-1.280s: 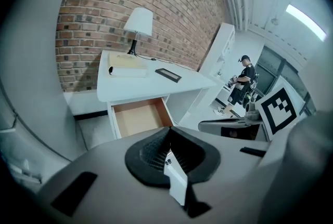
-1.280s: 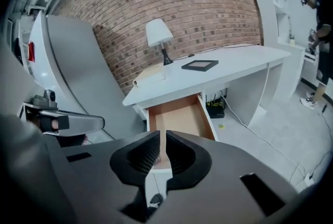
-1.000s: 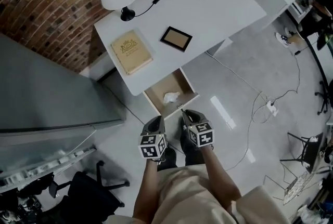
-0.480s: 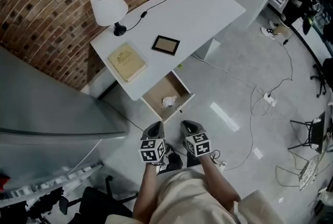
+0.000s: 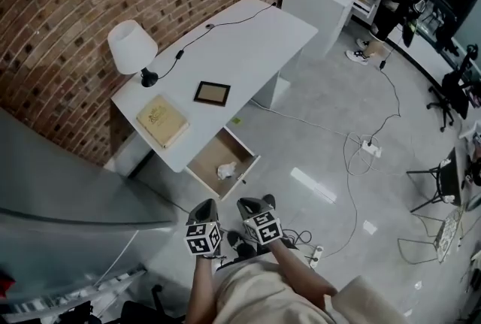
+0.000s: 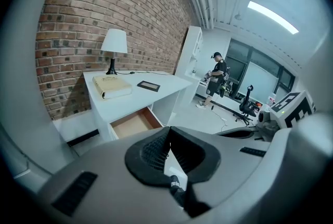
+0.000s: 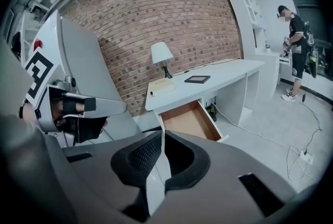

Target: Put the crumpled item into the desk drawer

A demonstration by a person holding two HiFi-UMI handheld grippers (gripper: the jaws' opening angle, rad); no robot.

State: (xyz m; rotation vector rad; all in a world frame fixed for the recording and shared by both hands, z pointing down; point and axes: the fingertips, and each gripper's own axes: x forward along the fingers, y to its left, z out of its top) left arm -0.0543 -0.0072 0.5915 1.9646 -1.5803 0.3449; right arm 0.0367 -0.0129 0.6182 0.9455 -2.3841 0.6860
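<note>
Crumpled white paper wad [image 5: 225,171] lies in the open wood-lined drawer [image 5: 203,163] of the white counter [image 5: 248,37]; probably light and soft, pinchable at any fold. Left claw [image 5: 204,206] and right claw [image 5: 253,204], pressed together and empty, hover well clear.

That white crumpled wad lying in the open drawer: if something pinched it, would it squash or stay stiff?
The crumpled wad looks like paper or tissue, so it would probably squash and weigh very little. Its irregular creases suggest it would not roll far inside the drawer.
</note>
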